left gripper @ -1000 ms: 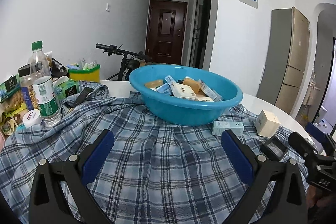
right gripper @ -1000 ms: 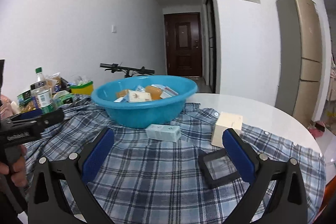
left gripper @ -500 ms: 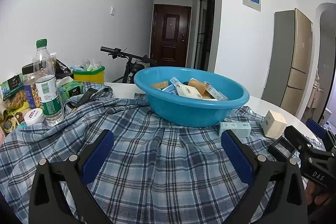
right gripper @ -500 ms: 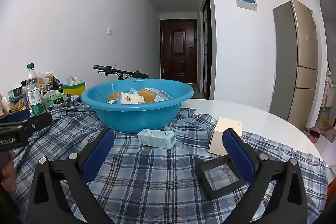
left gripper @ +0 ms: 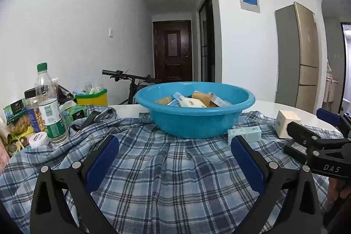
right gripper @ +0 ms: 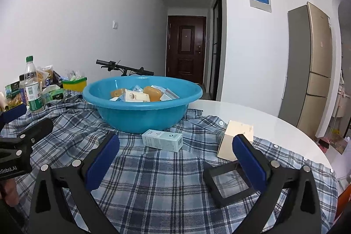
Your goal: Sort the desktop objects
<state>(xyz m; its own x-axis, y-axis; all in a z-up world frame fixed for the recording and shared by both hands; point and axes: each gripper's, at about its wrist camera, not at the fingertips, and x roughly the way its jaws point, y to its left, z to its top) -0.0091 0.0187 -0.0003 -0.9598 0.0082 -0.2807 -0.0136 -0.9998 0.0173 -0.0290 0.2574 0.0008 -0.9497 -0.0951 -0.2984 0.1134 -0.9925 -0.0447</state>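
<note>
Partway through sorting: several small cartons already in the blue basin, three items left on the plaid cloth.

Left tongs and right tongs both spread wide, pinching nothing, low in each frame over the soft, wrinkled checked fabric covering the glossy white round table. Smooth plastic basin at centre frame, holding flat cardboard packets and amber soap-like bars. Still outside it: pale teal carton just below the basin, beige cardboard box to the right, black square frame at lower right beside the right pad. Clear bottle and snack packets at far left.
</note>
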